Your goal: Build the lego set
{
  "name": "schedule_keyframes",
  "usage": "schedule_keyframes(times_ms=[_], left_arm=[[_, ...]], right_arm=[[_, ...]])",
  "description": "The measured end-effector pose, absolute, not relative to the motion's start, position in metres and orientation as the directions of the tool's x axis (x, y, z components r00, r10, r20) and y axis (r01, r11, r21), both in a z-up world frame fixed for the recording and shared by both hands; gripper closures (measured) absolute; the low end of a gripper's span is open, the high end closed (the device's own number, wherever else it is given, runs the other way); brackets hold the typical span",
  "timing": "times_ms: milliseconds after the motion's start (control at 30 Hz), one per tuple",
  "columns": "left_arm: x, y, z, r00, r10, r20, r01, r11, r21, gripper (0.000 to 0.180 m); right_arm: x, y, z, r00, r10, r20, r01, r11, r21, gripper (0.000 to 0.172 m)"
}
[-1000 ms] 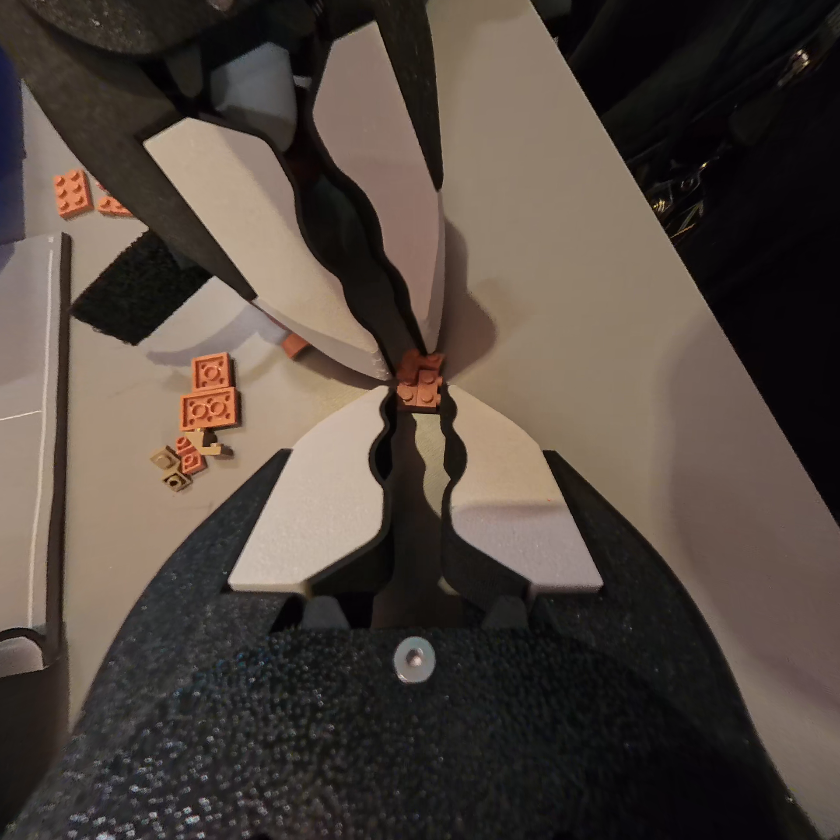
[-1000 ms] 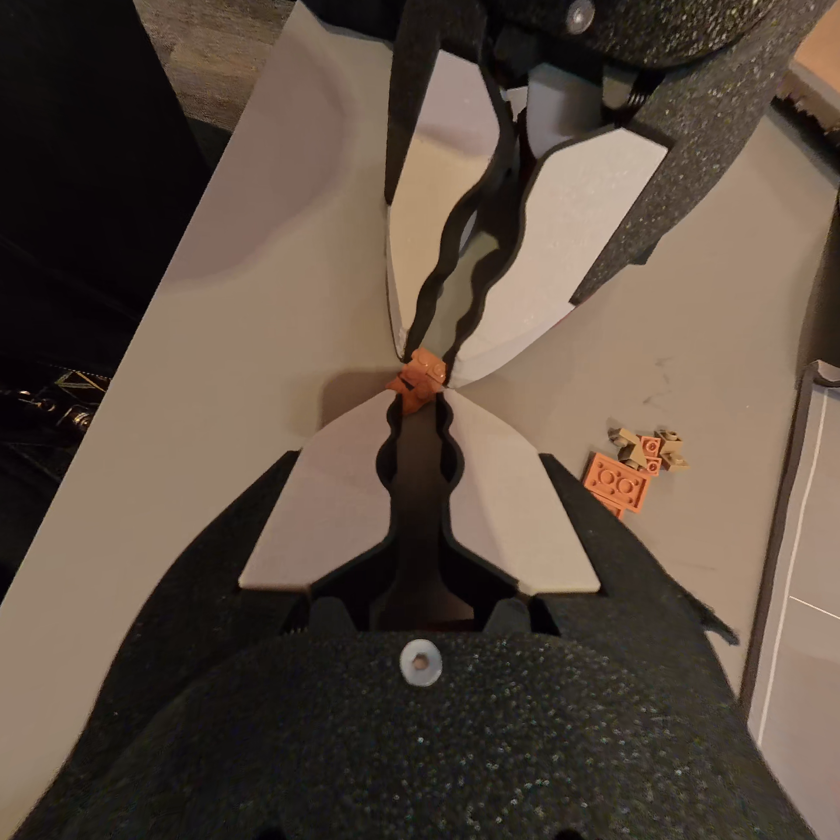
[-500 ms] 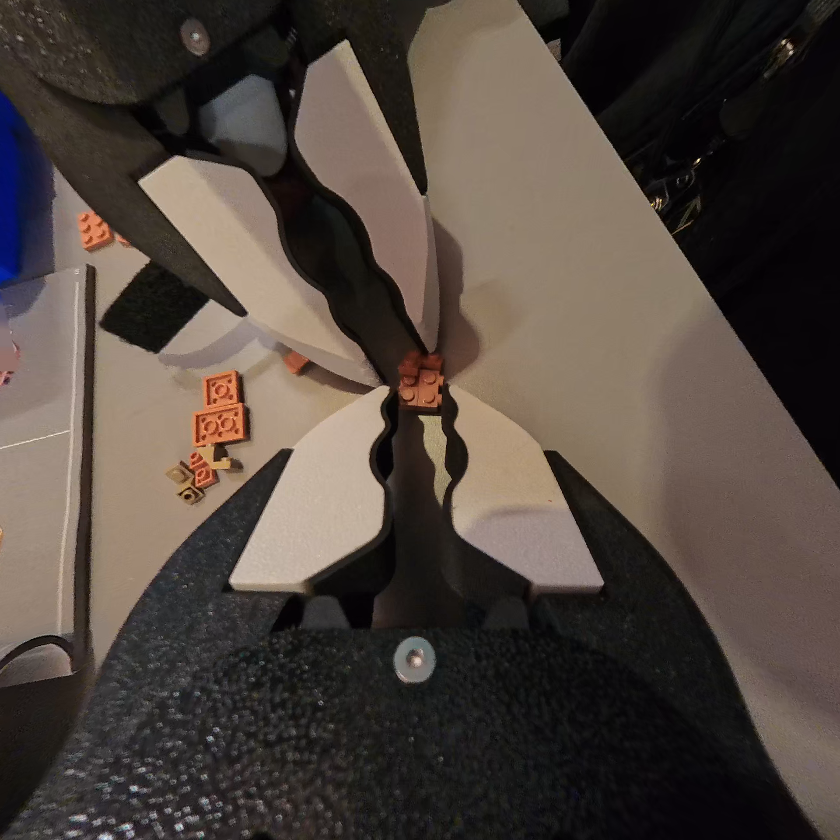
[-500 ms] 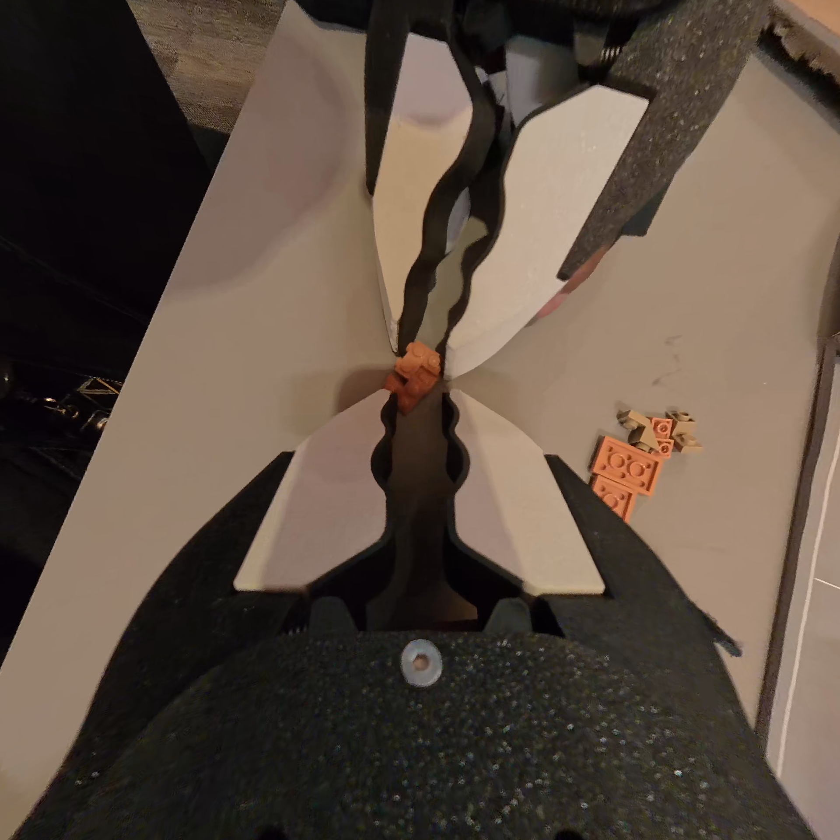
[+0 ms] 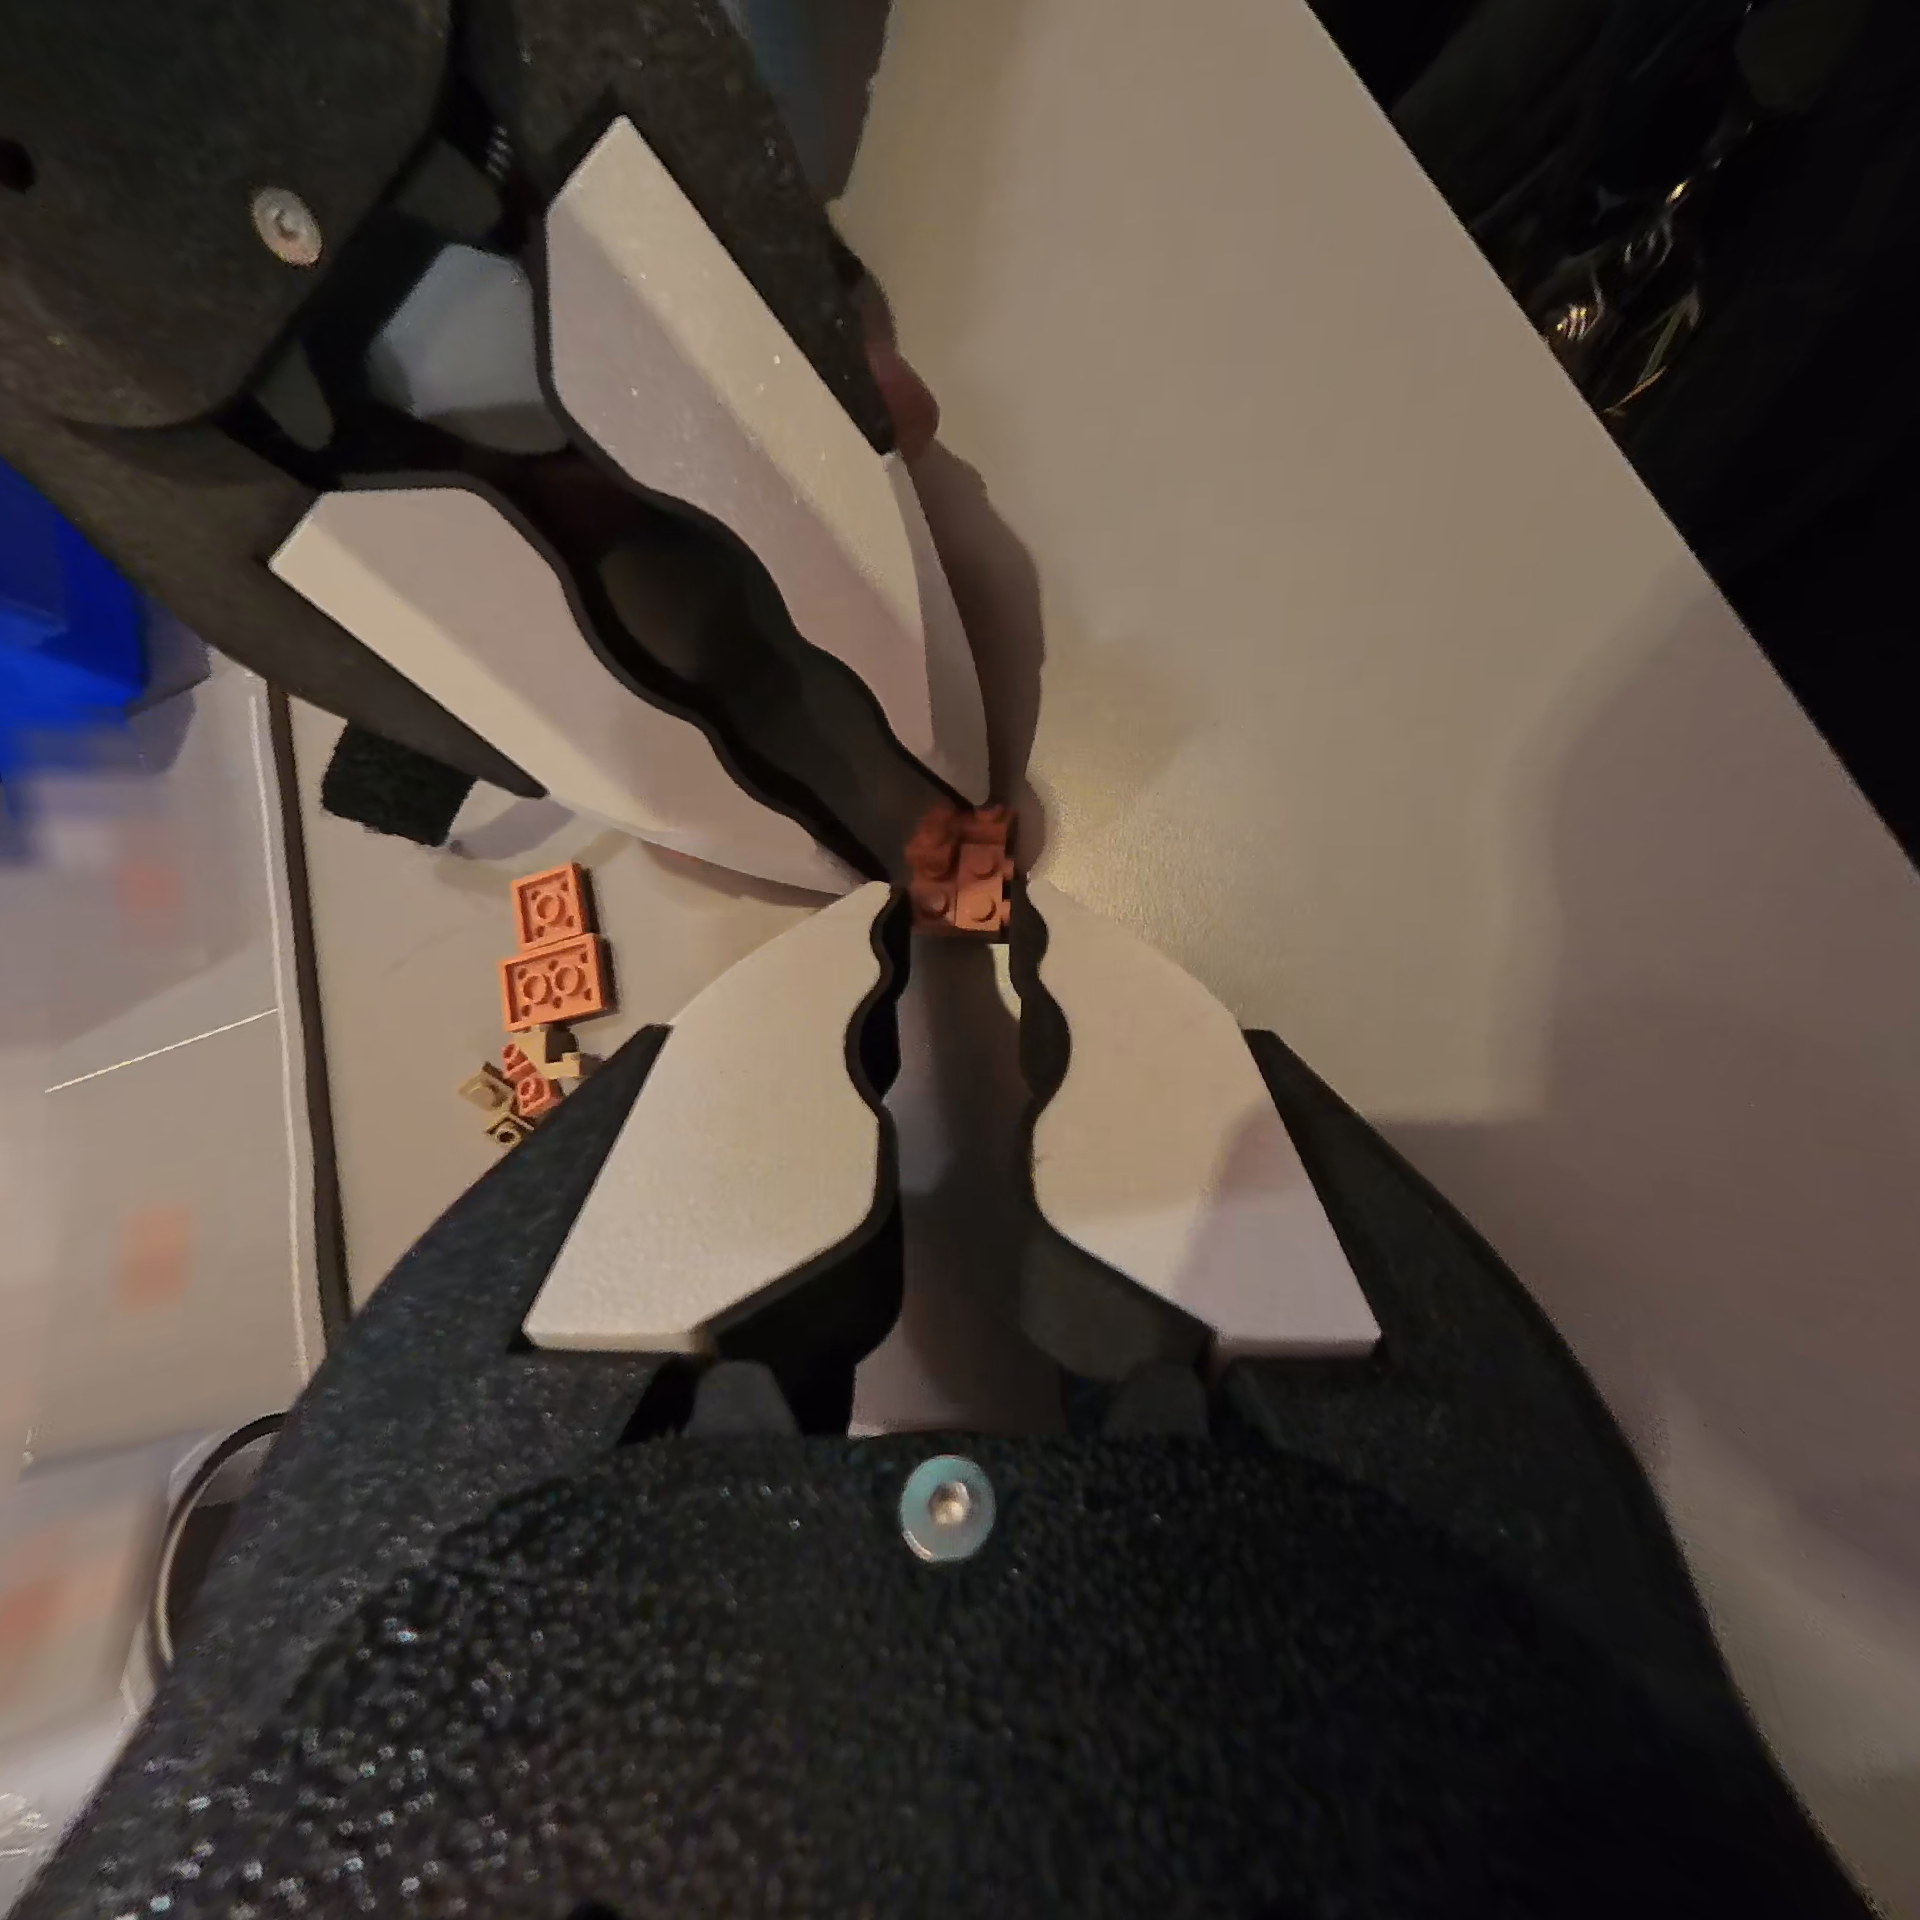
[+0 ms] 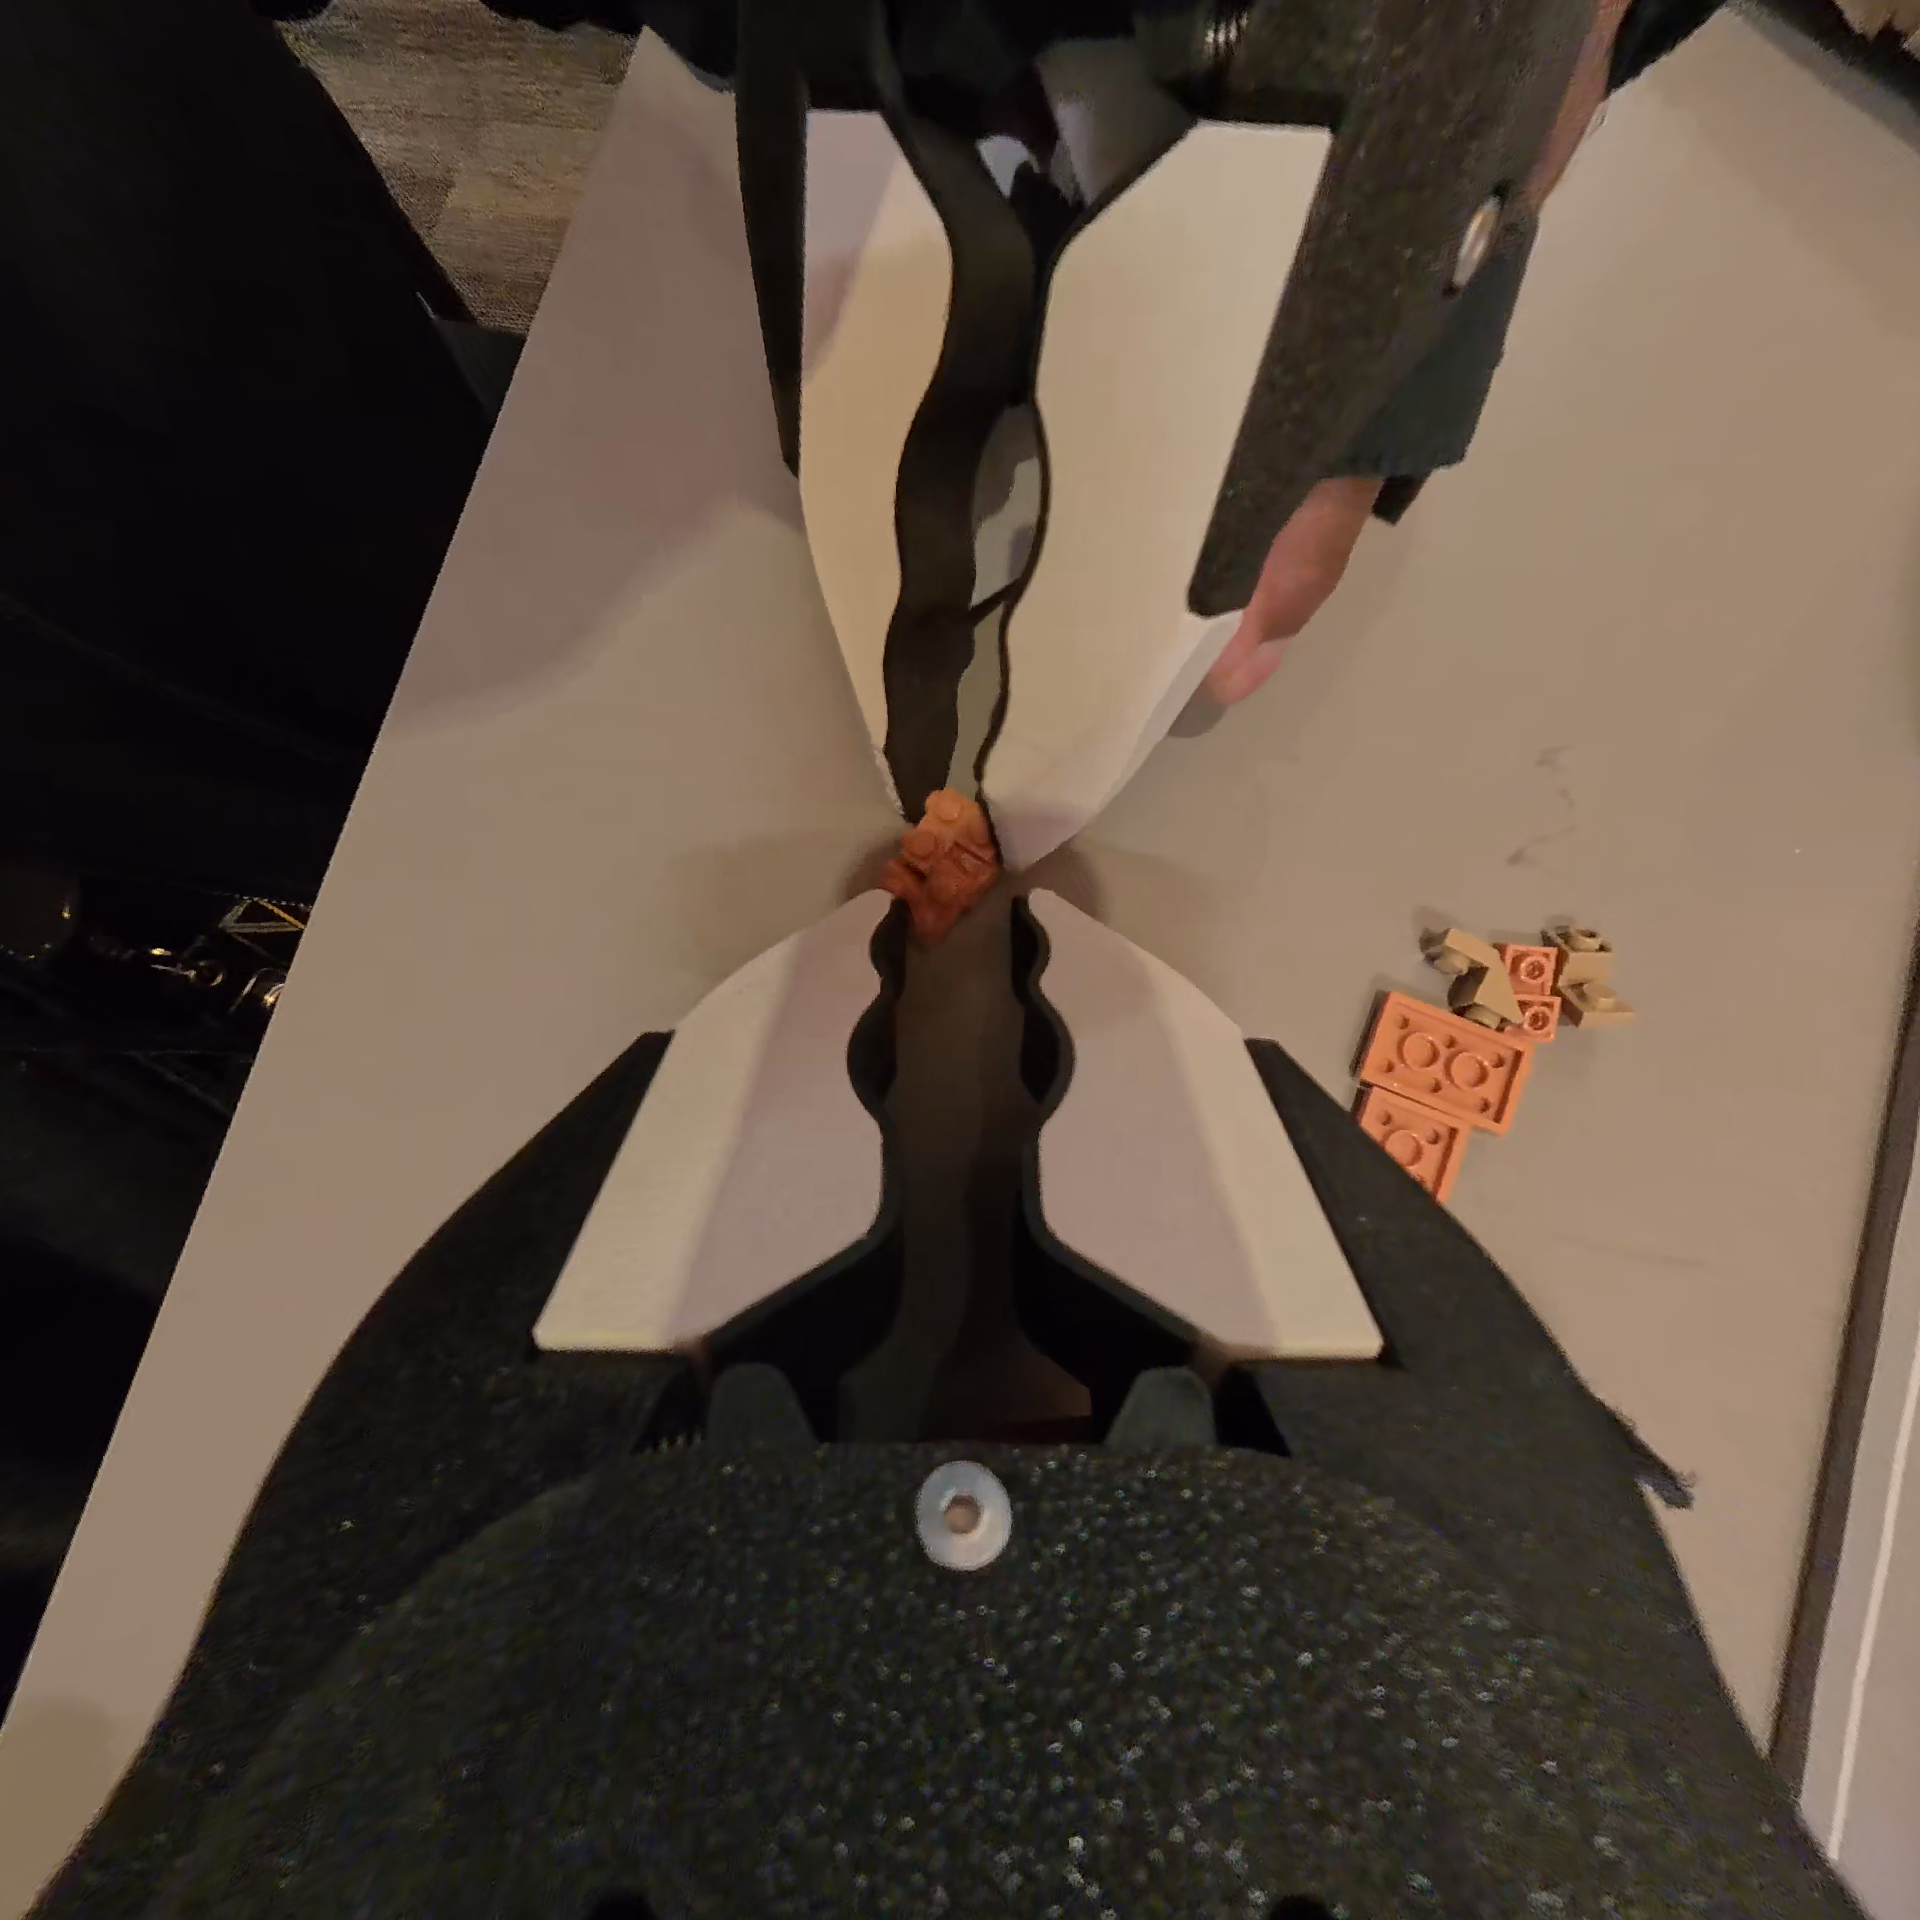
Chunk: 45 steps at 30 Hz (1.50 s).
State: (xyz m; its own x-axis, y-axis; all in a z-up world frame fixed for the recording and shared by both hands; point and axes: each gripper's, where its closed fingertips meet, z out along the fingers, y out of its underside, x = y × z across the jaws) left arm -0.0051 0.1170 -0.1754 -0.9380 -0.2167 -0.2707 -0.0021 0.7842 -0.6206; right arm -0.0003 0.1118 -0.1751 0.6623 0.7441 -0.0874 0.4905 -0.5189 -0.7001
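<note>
A small cluster of joined orange bricks (image 5: 961, 883) hangs above the white board (image 5: 1299, 623), gripped from two sides. My left gripper (image 5: 958, 904) is shut on its near end, with both pads against the stud-faced plate. The right gripper's fingers (image 5: 727, 416) come in from the upper left and close on the far end. In the right wrist view the cluster (image 6: 940, 868) sits skewed between my right gripper (image 6: 953, 902) tips. The left gripper's fingers (image 6: 1122, 520) reach down from above onto it.
Loose orange plates (image 5: 556, 982) and small tan pieces (image 5: 499, 1101) lie on the grey surface; they also show in the right wrist view (image 6: 1444, 1060). A fingertip (image 6: 1278, 613) shows by the left gripper. The board's edge drops into darkness (image 6: 208, 727). A blue object (image 5: 62, 623) stands far left. My left and right fingertips are right by each other.
Both grippers stay tip to tip on the cluster while turning against each other. The right jaws have widened slightly and the cluster sits more skewed between them.
</note>
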Motion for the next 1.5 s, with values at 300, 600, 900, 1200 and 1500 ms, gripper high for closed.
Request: schedule_keyframes(times_ms=[300,600,900,1200,1500], left_arm=[[-0.0059,0.1160,-0.1752,-0.938,-0.204,-0.281,0.008,0.796,-0.605,0.163],[-0.0048,0.1159,-0.1745,-0.931,-0.192,-0.310,0.024,0.815,-0.579,0.163],[-0.0035,0.1152,-0.1727,-0.923,-0.190,-0.334,0.035,0.823,-0.568,0.163],[-0.0025,0.1155,-0.1715,-0.913,-0.180,-0.366,0.055,0.835,-0.547,0.163],[-0.0021,0.1147,-0.1679,-0.901,-0.164,-0.401,0.089,0.835,-0.544,0.163]], right_arm=[[0.0001,0.1119,-0.1748,0.665,0.730,-0.157,0.453,-0.561,-0.693,0.154],[-0.0007,0.1121,-0.1716,0.662,0.702,-0.262,0.384,-0.618,-0.686,0.160],[-0.0024,0.1124,-0.1704,0.664,0.660,-0.352,0.320,-0.675,-0.665,0.161],[-0.0015,0.1137,-0.1696,0.678,0.621,-0.394,0.271,-0.709,-0.651,0.162],[-0.0014,0.1139,-0.1672,0.686,0.599,-0.413,0.238,-0.721,-0.651,0.161]])
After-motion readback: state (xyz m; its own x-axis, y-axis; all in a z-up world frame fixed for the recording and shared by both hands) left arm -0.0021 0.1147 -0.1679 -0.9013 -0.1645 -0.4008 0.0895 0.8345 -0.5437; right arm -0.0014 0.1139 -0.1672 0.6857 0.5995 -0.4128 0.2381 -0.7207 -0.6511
